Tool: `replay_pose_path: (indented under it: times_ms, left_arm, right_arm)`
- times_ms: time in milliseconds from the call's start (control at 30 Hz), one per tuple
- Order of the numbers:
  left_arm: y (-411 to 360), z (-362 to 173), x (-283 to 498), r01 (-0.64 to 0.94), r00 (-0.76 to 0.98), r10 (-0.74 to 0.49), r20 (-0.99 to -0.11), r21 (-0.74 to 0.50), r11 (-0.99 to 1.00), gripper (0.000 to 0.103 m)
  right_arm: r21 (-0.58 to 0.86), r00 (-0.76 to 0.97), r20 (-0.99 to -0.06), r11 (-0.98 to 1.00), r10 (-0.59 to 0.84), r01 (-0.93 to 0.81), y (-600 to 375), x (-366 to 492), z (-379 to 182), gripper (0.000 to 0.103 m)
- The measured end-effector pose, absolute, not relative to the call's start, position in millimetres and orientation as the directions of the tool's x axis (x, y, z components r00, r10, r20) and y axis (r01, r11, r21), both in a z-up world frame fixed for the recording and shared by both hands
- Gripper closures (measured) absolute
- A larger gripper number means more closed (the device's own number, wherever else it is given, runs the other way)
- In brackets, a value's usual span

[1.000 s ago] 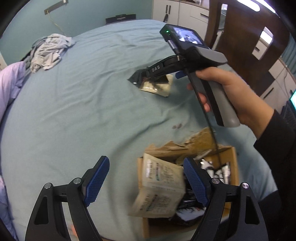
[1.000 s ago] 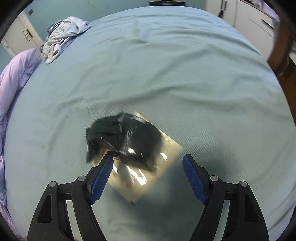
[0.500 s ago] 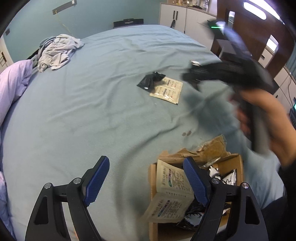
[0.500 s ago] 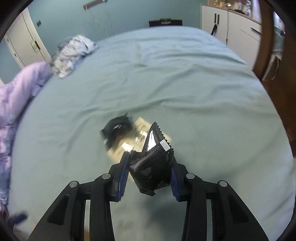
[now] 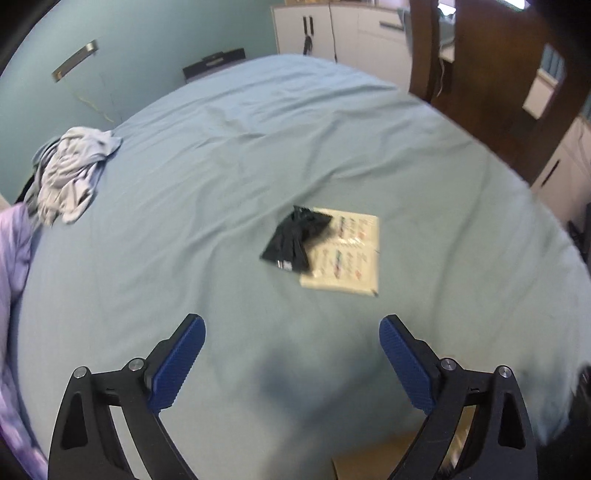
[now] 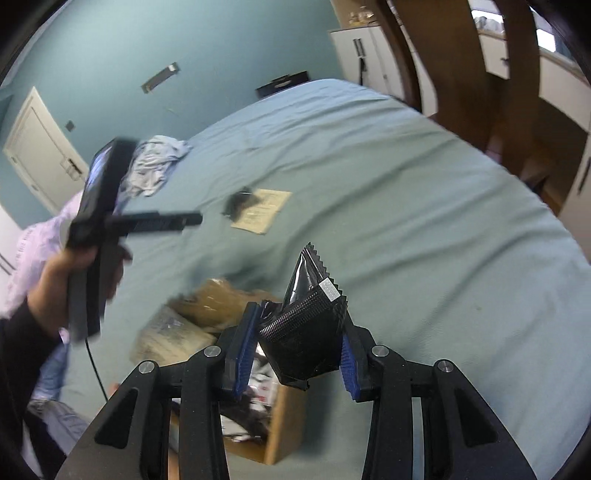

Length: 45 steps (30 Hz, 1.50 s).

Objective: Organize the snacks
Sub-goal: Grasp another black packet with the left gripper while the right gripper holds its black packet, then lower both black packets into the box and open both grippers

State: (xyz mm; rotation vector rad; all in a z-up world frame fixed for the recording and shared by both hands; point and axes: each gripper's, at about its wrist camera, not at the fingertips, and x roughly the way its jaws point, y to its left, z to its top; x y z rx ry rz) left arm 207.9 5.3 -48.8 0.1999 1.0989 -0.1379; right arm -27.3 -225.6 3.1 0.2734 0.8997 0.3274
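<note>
My right gripper (image 6: 299, 332) is shut on a black foil snack packet (image 6: 306, 317) and holds it in the air above an open cardboard box (image 6: 286, 424) on the bed. A cream packet (image 6: 173, 332) and dark packets lie in that box. Farther up the blue bedsheet, another black packet (image 5: 295, 240) lies partly on a flat cream packet (image 5: 347, 254). My left gripper (image 5: 291, 332) hovers short of these two; its jaws are opening and nothing is between them. In the right wrist view, a hand holds the left gripper (image 6: 192, 219), which points at that pair.
A heap of grey clothes (image 5: 70, 173) lies at the bed's far left, with a purple duvet (image 5: 11, 258) along the left edge. Dark wooden furniture (image 5: 480, 92) and white cabinets (image 5: 351, 33) stand beyond the bed's right side. The box corner (image 5: 369, 461) shows below my left gripper.
My right gripper closed on a black packet, lifted it off the bed and carried it over the box. My left gripper dropped the cream packet into the box and swung toward the remaining packets.
</note>
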Motion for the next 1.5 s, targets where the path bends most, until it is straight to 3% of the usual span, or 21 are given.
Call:
replay_pose_path:
  times_ms: [367, 400, 433, 467, 600, 867, 1100, 1267, 1500]
  left_arm:
    - [-15.5, -132.3, 311.0, 0.211, 0.266, 0.029, -0.963, 0.088, 0.974, 0.008]
    - [-13.4, -133.1, 312.2, 0.209, 0.262, -0.011, -0.965, 0.046, 0.977, 0.017]
    - [-9.3, -130.9, 311.1, 0.202, 0.262, -0.072, -0.962, -0.018, 0.979, 0.043]
    - [-5.7, -128.2, 309.1, 0.191, 0.266, -0.104, -0.958, -0.053, 0.98, 0.057]
    - [16.2, -114.0, 285.7, 0.125, 0.238, -0.155, -0.959, -0.128, 0.984, 0.066]
    - [50.7, -31.2, 162.0, 0.14, 0.375, -0.251, -0.893, -0.213, 0.967, 0.067]
    - [35.9, 33.1, 39.1, 0.238, 0.455, -0.332, -0.826, -0.246, 0.939, 0.067]
    - [4.8, 21.1, -3.2, 0.325, 0.467, -0.371, -0.803, -0.234, 0.916, 0.066]
    - [-38.4, -8.6, 3.8, 0.413, 0.42, -0.312, -0.853, -0.126, 0.902, 0.066]
  right_arm:
    - [0.411, 0.501, -0.732, 0.886, 0.461, -0.215, -206.5, 16.0, -26.3, 0.065]
    - [0.409, 0.501, -0.734, 0.887, 0.459, -0.213, -206.3, 18.0, -26.6, 0.065]
    - [0.403, 0.503, -0.737, 0.891, 0.452, -0.21, -205.3, 25.5, -28.9, 0.065]
    - [0.392, 0.51, -0.739, 0.897, 0.44, -0.206, -204.5, 25.9, -28.1, 0.065]
    - [0.383, 0.532, -0.729, 0.901, 0.43, -0.202, -205.2, 24.3, -23.4, 0.065]
    - [0.38, 0.553, -0.725, 0.908, 0.41, -0.174, -203.4, 6.3, -17.8, 0.065]
    - [0.394, 0.57, -0.715, 0.907, 0.405, -0.149, -206.8, -10.2, -11.6, 0.065]
    - [0.356, 0.595, -0.697, 0.913, 0.401, -0.198, -208.1, -35.8, 5.3, 0.065]
    - [0.352, 0.595, -0.671, 0.896, 0.443, -0.27, -207.4, -77.5, 10.8, 0.065]
